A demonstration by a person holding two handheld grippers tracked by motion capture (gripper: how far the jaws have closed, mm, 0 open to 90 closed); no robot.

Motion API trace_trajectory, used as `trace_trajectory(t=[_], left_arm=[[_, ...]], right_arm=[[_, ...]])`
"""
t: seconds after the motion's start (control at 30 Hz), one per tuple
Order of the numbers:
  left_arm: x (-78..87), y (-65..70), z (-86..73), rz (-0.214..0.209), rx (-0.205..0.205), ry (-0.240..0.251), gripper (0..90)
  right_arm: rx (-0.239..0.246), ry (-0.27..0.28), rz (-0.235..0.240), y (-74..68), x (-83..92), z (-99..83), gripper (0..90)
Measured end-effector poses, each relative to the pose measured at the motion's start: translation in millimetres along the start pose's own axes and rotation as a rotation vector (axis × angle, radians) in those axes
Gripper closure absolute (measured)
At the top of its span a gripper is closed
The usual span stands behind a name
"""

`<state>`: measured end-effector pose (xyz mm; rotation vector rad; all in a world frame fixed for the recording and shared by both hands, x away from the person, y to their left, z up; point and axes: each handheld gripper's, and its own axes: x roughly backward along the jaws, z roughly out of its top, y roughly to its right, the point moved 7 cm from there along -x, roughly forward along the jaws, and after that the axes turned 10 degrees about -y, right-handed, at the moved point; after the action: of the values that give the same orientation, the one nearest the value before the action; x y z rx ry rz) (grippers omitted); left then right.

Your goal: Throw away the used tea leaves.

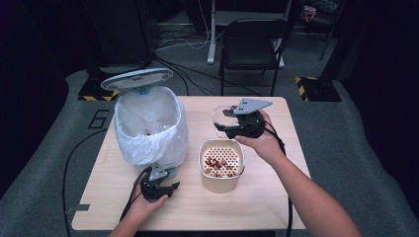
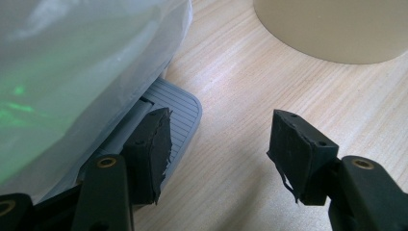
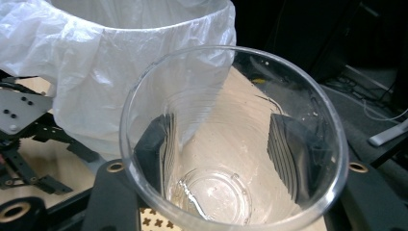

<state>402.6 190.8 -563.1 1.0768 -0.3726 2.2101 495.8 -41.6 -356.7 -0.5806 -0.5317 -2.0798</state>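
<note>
The pedal bin (image 1: pixel 148 129) stood on the left half of the table (image 1: pixel 207 210), lined with a white plastic bag (image 3: pixel 91 86). Its grey lid (image 1: pixel 137 78) stood raised behind the opening. A few small dark pieces lay inside the bag.

The left gripper (image 2: pixel 221 139) sat low at the foot of the bin, on the person's side of it. In the left gripper view, its jaws stood apart with nothing but bare tabletop between them. One pad lay over the ribbed grey pedal (image 2: pixel 185 108); contact could not be confirmed.

The beige container (image 1: pixel 221 183) stood near the table's centre, just right of the bin and apart from it. A perforated insert (image 1: pixel 222 150) sat in its mouth, and red-brown pieces (image 1: pixel 217 165) lay on the insert.

The right gripper (image 1: pixel 232 127) was held above the table, beyond the container. Its jaws were clamped on the clear plastic cup (image 1: pixel 222 117), one pad on each side of the wall. The cup was tipped on its side, mouth toward the bin. In the right gripper view, the cup appeared empty.
</note>
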Motion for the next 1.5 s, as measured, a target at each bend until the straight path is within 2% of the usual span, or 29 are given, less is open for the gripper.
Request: trace_trajectory(t=[0.1, 0.23, 0.27, 0.37, 0.57, 0.73, 0.8, 0.83, 1.2, 1.4, 1.5], left_arm=[[-0.1, -0.1, 0.1, 0.001, -0.003, 0.001, 40.2], [-0.1, 0.0, 0.1, 0.002, -0.002, 0.002, 40.2], [0.0, -0.2, 0.0, 0.002, -0.003, 0.001, 40.2], [0.2, -0.9, -0.4, 0.007, -0.007, -0.004, 40.2], [-0.1, 0.1, 0.0, 0.002, 0.001, 0.001, 40.2], [0.0, 0.0, 0.0, 0.000, 0.001, 0.000, 40.2], [0.0, 0.0, 0.0, 0.000, 0.001, 0.000, 40.2], [-0.1, 0.4, -1.0, 0.002, 0.018, -0.007, 40.2], [0.3, 0.0, -0.9, -0.001, 0.010, -0.010, 40.2], [0.1, -0.2, -0.7, -0.001, 0.012, -0.006, 40.2], [0.1, -0.1, -0.6, -0.001, 0.013, -0.005, 40.2]], right_arm=[[-0.028, -0.001, 0.010, -1.5, -0.6, 0.5, 43.0], [-0.033, -0.001, 0.025, -3.0, -0.6, 2.4, 43.0], [-0.049, 0.000, 0.038, -5.1, -0.1, 5.0, 43.0], [-0.047, 0.003, 0.034, -5.5, 1.3, 9.7, 42.9], [-0.052, 0.041, 0.030, -5.3, 8.1, 25.5, 42.8], [-0.074, 0.061, 0.049, -6.7, 12.5, 36.0, 42.8], [-0.076, 0.068, 0.054, -7.6, 14.3, 40.7, 42.8], [-0.078, 0.076, 0.060, -8.5, 15.7, 45.3, 42.7], [-0.075, 0.098, 0.069, -13.6, 16.2, 67.7, 42.6], [-0.053, 0.098, 0.092, -23.0, 8.8, 83.7, 42.5], [-0.061, 0.095, 0.097, -26.1, 5.5, 89.1, 42.5]])
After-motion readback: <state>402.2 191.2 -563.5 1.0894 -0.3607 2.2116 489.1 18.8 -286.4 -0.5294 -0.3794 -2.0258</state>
